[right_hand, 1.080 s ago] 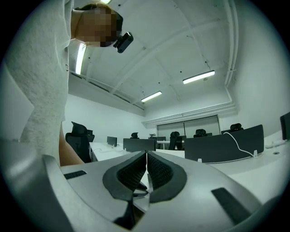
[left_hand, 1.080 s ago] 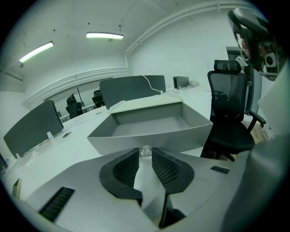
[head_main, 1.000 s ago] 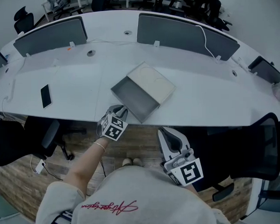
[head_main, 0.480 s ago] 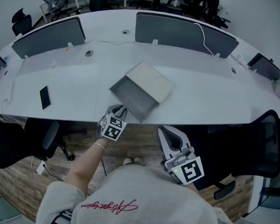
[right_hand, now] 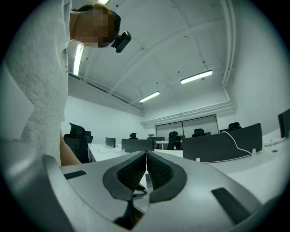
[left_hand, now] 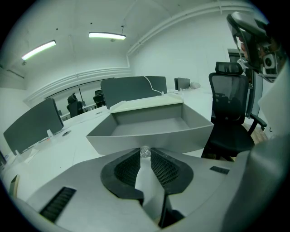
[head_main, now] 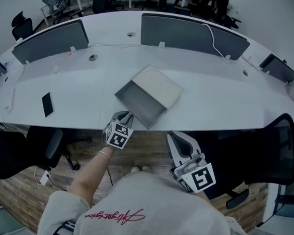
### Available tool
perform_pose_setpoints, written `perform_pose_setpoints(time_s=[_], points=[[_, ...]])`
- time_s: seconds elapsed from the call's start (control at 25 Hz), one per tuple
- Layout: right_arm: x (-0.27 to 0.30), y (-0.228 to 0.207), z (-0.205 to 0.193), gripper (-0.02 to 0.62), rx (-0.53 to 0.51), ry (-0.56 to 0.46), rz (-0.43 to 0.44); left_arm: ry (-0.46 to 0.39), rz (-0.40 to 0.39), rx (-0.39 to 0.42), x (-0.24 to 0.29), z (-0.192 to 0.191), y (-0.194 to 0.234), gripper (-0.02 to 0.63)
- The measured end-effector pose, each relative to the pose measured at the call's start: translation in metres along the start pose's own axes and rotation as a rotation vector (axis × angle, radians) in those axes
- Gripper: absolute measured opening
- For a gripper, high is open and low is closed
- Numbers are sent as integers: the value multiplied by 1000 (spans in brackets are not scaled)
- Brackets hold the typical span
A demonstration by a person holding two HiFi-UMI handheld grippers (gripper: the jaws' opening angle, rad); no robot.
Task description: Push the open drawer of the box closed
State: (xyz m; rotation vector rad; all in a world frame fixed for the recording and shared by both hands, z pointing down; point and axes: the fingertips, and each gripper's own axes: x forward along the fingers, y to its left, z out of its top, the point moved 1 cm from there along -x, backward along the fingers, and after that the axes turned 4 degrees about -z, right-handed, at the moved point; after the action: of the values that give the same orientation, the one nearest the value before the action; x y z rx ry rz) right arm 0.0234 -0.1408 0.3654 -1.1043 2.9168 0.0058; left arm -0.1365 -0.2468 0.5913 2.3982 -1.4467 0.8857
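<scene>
Tongs [left_hand: 145,154] at left half-shut on knob [left_hand: 145,151]

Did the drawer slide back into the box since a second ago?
No. The drawer sticks out of the box just as far as before, its front no farther from the table edge.

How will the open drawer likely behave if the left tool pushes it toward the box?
The drawer looks empty and thin-walled, so probably light. The box sits on a smooth table, so it may skid along. The left tool pinches only the small knob, so the drawer could twist.
</scene>
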Motion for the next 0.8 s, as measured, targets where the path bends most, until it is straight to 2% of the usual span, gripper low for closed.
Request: perform_pose_setpoints(time_s=[0.8], points=[[-5, -4, 1, 18, -21, -11, -28, -30, -10, -13, 10, 18, 0, 84]])
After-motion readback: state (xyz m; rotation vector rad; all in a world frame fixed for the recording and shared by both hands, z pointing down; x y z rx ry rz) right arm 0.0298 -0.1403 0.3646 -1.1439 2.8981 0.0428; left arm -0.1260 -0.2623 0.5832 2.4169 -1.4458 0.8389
